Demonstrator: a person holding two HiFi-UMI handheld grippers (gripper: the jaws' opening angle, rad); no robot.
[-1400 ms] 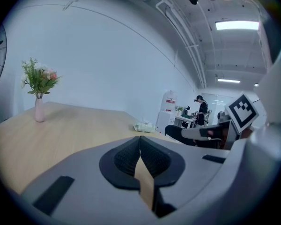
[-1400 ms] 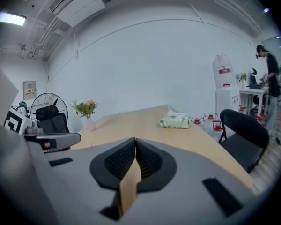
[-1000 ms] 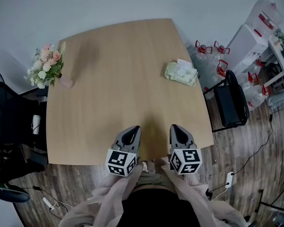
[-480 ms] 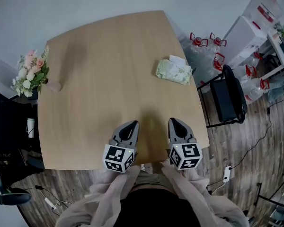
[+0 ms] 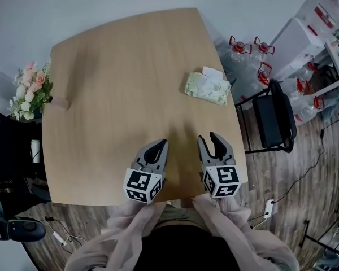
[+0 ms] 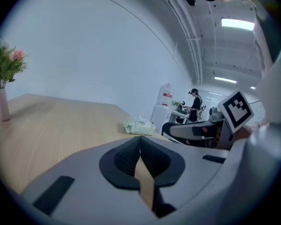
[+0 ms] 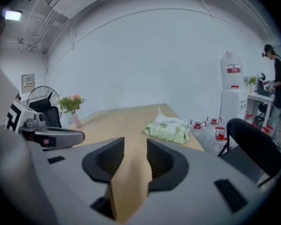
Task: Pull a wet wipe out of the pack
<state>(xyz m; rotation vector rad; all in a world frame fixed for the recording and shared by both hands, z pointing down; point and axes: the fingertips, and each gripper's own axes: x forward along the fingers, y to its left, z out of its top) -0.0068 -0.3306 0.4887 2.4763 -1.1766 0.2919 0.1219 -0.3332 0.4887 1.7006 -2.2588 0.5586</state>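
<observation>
The wet wipe pack lies well beyond both tools, with the right edge of the surface just beside it. Unpinned, the pack could lift or slide off when the wipe that seems to poke from its top is tugged. The right hand-held gripper, nearer the pack, has just been opening and its jaws stand apart and empty; the left hand-held gripper is closed on nothing

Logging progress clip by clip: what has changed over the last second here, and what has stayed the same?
The right tool has just opened its jaws, with nothing between them. It and the left tool have edged forward over the table toward the wet wipe pack. The left tool stays shut and empty. The pack lies untouched near the table's right edge.
</observation>
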